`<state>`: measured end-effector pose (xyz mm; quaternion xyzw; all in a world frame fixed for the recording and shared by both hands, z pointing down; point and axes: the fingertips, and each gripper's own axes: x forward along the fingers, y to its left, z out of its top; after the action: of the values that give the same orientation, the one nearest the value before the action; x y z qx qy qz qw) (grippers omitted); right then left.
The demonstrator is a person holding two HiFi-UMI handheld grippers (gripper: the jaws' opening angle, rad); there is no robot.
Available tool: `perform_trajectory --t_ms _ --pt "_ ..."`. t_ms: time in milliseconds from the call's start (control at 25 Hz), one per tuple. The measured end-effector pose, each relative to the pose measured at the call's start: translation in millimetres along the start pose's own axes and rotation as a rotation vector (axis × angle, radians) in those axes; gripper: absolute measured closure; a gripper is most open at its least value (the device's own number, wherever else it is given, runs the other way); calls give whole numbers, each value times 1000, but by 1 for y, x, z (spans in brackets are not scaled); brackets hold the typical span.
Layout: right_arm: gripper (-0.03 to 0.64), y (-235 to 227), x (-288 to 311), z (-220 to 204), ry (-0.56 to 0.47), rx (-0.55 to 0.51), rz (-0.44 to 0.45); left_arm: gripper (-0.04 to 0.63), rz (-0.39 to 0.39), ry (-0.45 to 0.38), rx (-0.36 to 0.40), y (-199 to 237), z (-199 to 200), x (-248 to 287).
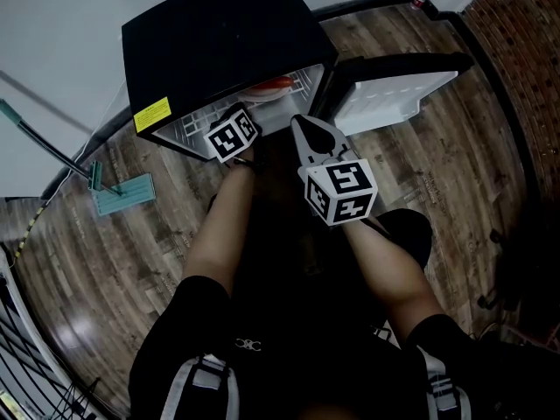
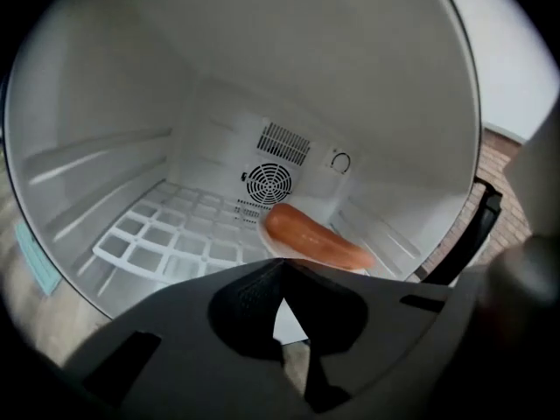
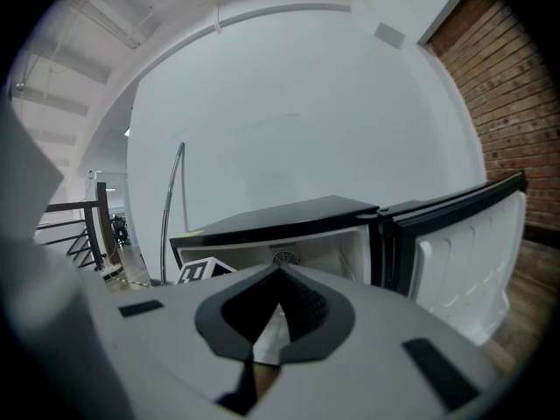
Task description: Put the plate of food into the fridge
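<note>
Both your left tool [image 2: 280, 265] and your right tool [image 3: 278, 274] are pressed together and empty, the left at the mouth of the open fridge [image 1: 219, 33], just short of the plate [image 2: 268, 243] that rests with its sausage [image 2: 315, 239] on the grid shelf [image 2: 166, 234] inside.

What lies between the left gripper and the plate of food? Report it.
Nothing. The left gripper view shows the left gripper, shut, right before the plate on the wire shelf.
</note>
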<state>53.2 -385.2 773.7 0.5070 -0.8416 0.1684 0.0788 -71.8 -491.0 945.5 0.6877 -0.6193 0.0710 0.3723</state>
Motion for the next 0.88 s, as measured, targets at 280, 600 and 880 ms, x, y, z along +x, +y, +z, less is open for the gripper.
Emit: perform_trajectory --t_ms 280,600,880 --pt "612 -2 12 -1 2 4 -2 598 -155 -52 231 -37 4 -57" --pt "612 -12 13 13 42 -38 -5 598 -193 -76 318 -90 44 -138" --pt "612 4 -42 178 55 -28 -37 598 -227 -120 320 -182 190 -255"
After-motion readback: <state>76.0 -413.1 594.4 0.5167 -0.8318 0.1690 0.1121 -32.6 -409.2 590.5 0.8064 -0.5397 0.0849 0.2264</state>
